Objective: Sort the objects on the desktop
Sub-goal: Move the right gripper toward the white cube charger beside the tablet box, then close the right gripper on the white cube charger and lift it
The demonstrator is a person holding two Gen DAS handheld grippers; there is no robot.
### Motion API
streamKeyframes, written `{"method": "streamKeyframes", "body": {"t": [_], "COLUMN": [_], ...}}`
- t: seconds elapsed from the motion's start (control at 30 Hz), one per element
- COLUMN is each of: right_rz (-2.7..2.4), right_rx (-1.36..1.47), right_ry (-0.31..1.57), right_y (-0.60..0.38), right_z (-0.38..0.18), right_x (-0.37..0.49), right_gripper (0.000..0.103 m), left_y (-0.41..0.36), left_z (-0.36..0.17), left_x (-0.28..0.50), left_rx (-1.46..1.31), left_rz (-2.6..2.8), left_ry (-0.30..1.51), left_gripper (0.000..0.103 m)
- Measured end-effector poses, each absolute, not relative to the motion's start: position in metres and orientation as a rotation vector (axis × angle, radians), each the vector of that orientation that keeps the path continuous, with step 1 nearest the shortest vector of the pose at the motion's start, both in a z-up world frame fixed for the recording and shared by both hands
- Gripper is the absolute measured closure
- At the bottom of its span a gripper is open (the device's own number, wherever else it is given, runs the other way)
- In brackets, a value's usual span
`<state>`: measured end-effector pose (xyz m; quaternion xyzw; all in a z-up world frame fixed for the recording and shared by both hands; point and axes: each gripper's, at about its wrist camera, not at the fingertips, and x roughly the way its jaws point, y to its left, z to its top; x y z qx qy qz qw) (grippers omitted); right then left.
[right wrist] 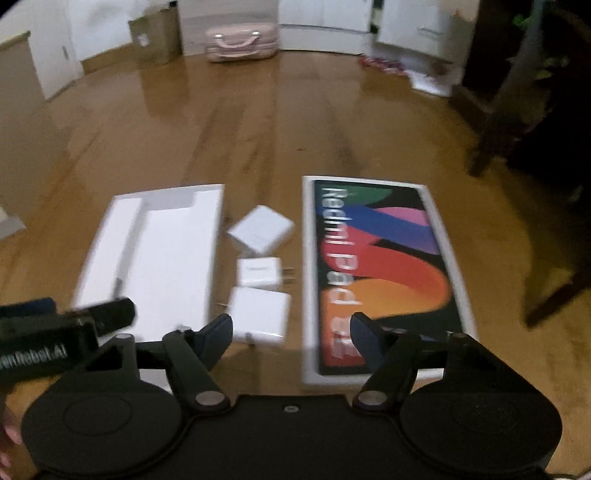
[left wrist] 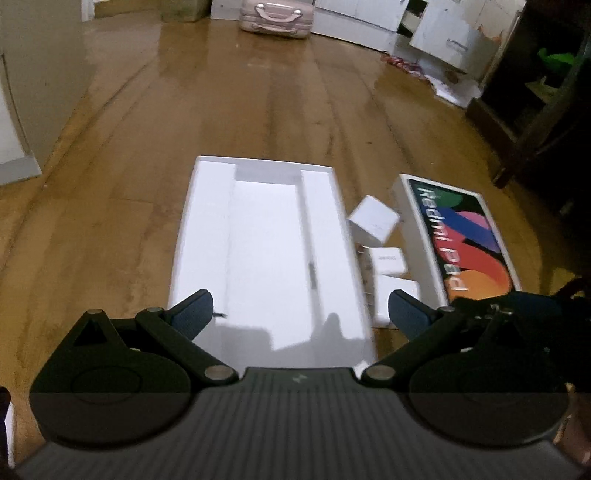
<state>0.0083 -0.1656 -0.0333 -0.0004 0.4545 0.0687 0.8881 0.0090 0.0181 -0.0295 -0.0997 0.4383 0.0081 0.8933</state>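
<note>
An open white box tray (left wrist: 266, 236) lies on the wooden floor, also in the right wrist view (right wrist: 159, 254). To its right lie three white chargers: a far one (right wrist: 260, 228), a middle one with prongs (right wrist: 258, 275) and a near one (right wrist: 260, 314); they also show in the left wrist view (left wrist: 386, 260). A colourful Redmi Pad box lid (right wrist: 380, 273) lies right of them, also in the left wrist view (left wrist: 461, 236). My left gripper (left wrist: 301, 314) is open above the tray's near end. My right gripper (right wrist: 291, 332) is open and empty, just before the near charger.
A pink suitcase (right wrist: 242, 40) and white cardboard boxes (right wrist: 406, 22) stand at the far wall. Dark wooden furniture (right wrist: 535, 140) stands at the right. A brown box (right wrist: 157, 37) is at the far left. Wooden floor (right wrist: 258, 129) stretches beyond the objects.
</note>
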Motion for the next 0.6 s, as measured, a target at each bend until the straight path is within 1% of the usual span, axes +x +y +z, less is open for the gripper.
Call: {"method": "streamKeyframes", "body": {"t": [0.1, 0.2, 0.33, 0.43, 0.6], "right_rz": [0.174, 0.182, 0.196, 0.186, 0.136], "right_rx": [0.054, 0.065, 0.023, -0.009, -0.067], "right_ry": [0.981, 1.013, 1.04, 1.051, 1.065], "right_y": [-0.16, -0.15, -0.135, -0.13, -0.125], "right_z": [-0.049, -0.064, -0.075, -0.082, -0.093], "right_x": [0.027, 0.042, 0.046, 0.048, 0.05], "right_gripper": [0.028, 0.029, 0.044, 0.044, 0.044], "left_y": [0.022, 0.031, 0.04, 0.037, 0.034], "left_z": [-0.029, -0.031, -0.037, -0.039, -0.043], "left_x": [0.011, 0.013, 0.019, 0.023, 0.022], "left_rx": [-0.161, -0.181, -0.206, -0.164, -0.142], "left_rz": [0.034, 0.021, 0.041, 0.113, 0.076], "left_ry": [0.892, 0.888, 0.906, 0.909, 0.907], "left_gripper": [0.0, 0.0, 0.0, 0.0, 0.0]}}
